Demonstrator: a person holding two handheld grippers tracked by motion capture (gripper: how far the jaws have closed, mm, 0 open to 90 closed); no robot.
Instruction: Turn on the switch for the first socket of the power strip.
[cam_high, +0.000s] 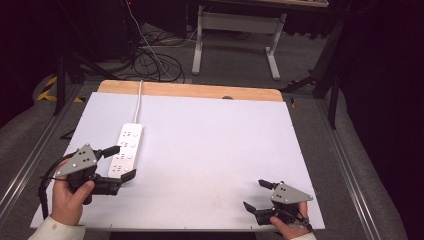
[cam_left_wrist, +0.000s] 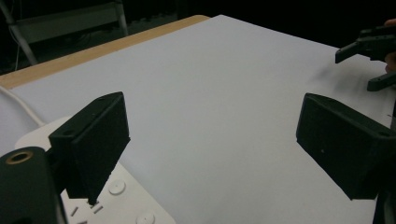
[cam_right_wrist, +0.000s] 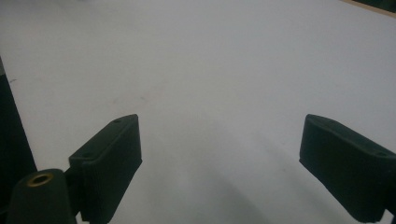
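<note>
A white power strip (cam_high: 129, 137) lies on the left part of the white table top (cam_high: 210, 145), its cable (cam_high: 139, 100) running to the far edge. My left gripper (cam_high: 121, 162) is at the strip's near end, jaws wide and open, one jaw over the strip and the other past its near end. In the left gripper view the strip (cam_left_wrist: 135, 205) shows under the left jaw of the gripper (cam_left_wrist: 212, 116), with no pad pressing on it. My right gripper (cam_high: 259, 195) rests near the front right corner, open with nothing between its jaws (cam_right_wrist: 219, 128).
A wooden band (cam_high: 190, 90) edges the table's far side. Beyond it, a desk frame (cam_high: 235, 35) and loose cables (cam_high: 155, 62) stand on the grey floor. In the left gripper view the other gripper (cam_left_wrist: 369, 51) shows at the top right.
</note>
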